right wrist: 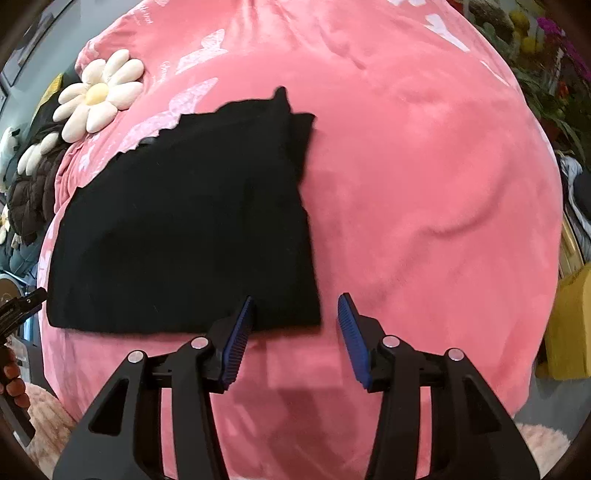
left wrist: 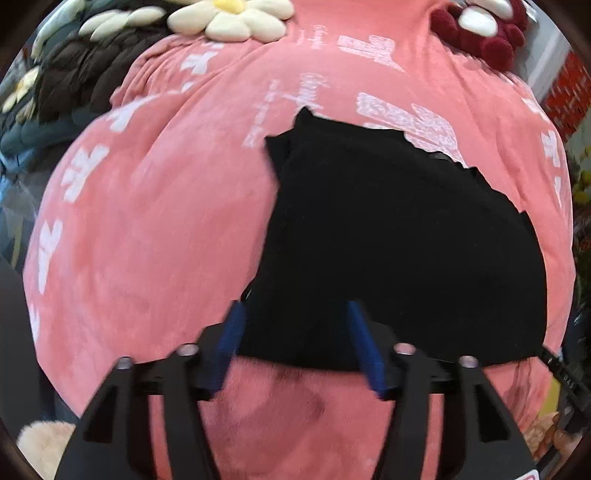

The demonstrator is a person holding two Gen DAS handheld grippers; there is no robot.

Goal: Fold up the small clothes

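Note:
A black garment [left wrist: 399,236] lies flat and folded on a pink blanket [left wrist: 155,229]; in the right wrist view the same garment [right wrist: 184,229] fills the left half. My left gripper [left wrist: 294,304] is open, its blue pads [left wrist: 232,339] standing apart over the garment's near left edge without pressing it. My right gripper [right wrist: 296,297] is open too, its blue pads [right wrist: 351,332] straddling the garment's near right corner [right wrist: 314,321]. Neither holds anything. The tip of the left gripper [right wrist: 22,302] and a hand [right wrist: 13,384] show at the left edge of the right wrist view.
The pink blanket [right wrist: 424,184] carries white prints. A cream flower cushion [left wrist: 229,18] and a dark quilted garment [left wrist: 81,74] lie at the far left, a dark red cushion [left wrist: 484,33] at the far right. Plants [right wrist: 546,74] and a yellow object [right wrist: 569,325] stand off the blanket's right side.

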